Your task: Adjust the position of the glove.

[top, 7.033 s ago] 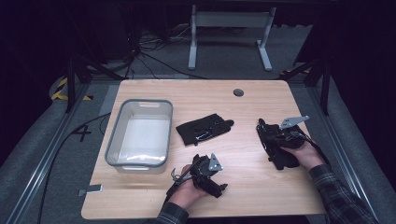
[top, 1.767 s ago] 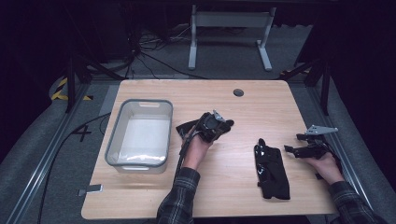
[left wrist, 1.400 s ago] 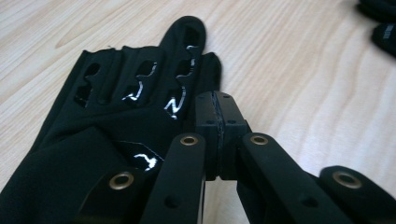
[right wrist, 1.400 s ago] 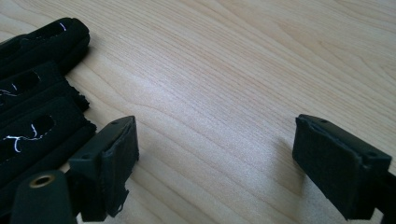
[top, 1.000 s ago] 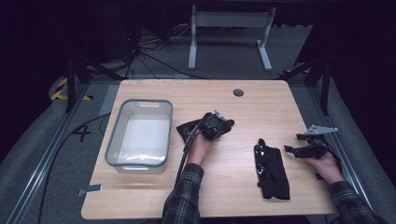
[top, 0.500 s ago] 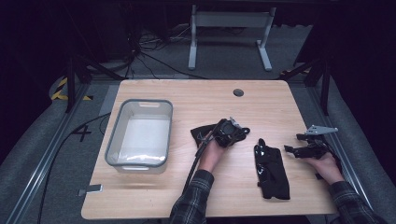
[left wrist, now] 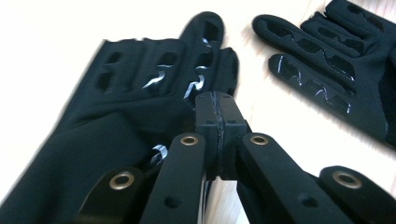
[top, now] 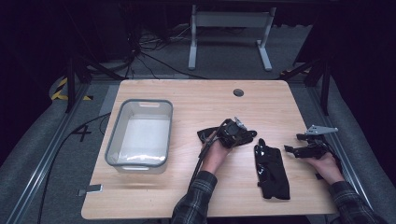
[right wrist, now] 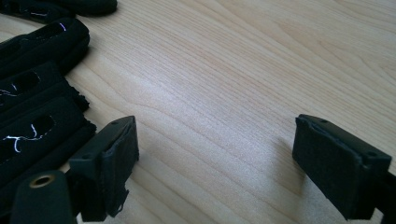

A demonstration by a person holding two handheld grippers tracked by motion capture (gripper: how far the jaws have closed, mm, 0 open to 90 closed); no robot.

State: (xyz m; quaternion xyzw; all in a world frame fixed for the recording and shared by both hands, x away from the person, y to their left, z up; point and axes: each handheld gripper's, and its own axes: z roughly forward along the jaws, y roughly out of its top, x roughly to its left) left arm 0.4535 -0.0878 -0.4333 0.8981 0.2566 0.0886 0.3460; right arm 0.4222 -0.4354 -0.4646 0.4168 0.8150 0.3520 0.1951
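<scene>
Glove (top: 210,136): mid-bench, just left of its mate (top: 272,170), pinched in my left gripper (left wrist: 217,105), fingers clamped on the fabric.
Right gripper (top: 293,150): fingers wide, empty.
Technique: I lift clear, no dragging; lay it alongside.

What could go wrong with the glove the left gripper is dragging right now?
The left gripper is shut on just a pinch of the held glove, so the fabric may slip free. That glove hangs close beside the second glove, so it could catch or push it. The right gripper sits open on bare table, too far to steady either.
</scene>
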